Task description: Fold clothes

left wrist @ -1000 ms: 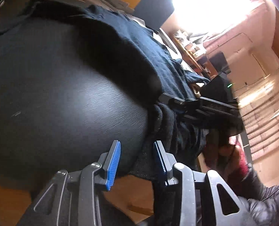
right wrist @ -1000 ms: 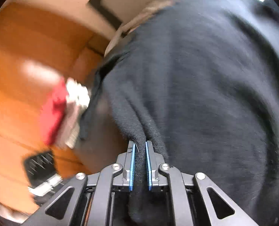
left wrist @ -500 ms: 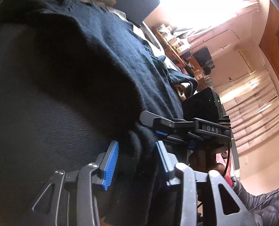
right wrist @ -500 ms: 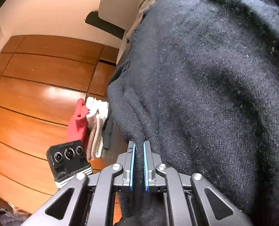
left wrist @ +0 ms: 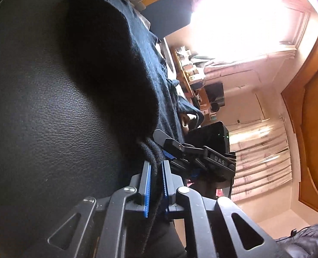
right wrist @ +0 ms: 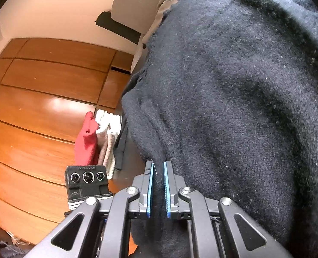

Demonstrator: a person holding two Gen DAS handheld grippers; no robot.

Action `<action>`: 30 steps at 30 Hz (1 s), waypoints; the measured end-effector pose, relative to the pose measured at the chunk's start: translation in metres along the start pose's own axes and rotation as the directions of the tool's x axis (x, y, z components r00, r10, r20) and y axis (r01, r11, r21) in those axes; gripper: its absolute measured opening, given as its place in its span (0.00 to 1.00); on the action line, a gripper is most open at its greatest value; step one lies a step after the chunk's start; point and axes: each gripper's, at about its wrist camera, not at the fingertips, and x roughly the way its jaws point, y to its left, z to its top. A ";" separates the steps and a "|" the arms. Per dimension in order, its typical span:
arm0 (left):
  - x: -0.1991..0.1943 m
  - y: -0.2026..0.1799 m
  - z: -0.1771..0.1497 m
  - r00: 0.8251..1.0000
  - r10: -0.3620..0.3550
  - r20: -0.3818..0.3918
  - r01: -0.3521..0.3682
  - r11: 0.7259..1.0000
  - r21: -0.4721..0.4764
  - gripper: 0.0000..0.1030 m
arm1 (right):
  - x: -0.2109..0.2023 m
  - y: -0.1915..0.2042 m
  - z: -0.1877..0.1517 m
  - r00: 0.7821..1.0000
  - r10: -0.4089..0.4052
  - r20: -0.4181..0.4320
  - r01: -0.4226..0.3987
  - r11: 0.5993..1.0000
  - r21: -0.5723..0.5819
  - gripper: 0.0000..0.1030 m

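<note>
A dark navy knit garment lies draped over a black leather cushion. In the left wrist view my left gripper has a bunched edge of the garment between its blue pads; its jaws are closing and the pads press on the cloth. Just beyond it, my right gripper holds the same edge. In the right wrist view the garment fills the right side, and my right gripper is shut on a fold of its hem.
A red cloth and pale folded cloths stand left of the garment against wooden panels. A black camera block sits at lower left. A bright window and curtains lie to the right.
My left gripper moved onto the garment's edge beside the right gripper and its jaws came together on the cloth. The right gripper kept its grip throughout.
</note>
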 end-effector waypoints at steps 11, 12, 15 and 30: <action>-0.029 0.027 -0.015 0.998 0.001 0.066 0.005 0.995 -0.104 0.08 | 0.002 0.023 0.000 0.989 -0.151 0.004 0.150 0.980 -0.132 0.24; -0.033 0.030 -0.017 0.996 0.019 0.083 -0.010 0.993 -0.117 0.08 | 0.002 0.023 0.000 0.988 -0.154 0.005 0.153 0.978 -0.141 0.24; -0.054 0.033 -0.026 0.987 0.079 0.141 -0.059 0.988 -0.139 0.07 | 0.001 0.018 0.001 0.990 -0.142 0.012 0.142 0.981 -0.135 0.19; -0.121 -0.010 -0.031 0.877 0.394 0.275 -0.402 0.915 -0.027 0.05 | -0.011 0.028 0.001 0.972 -0.235 0.018 0.235 0.957 -0.169 0.27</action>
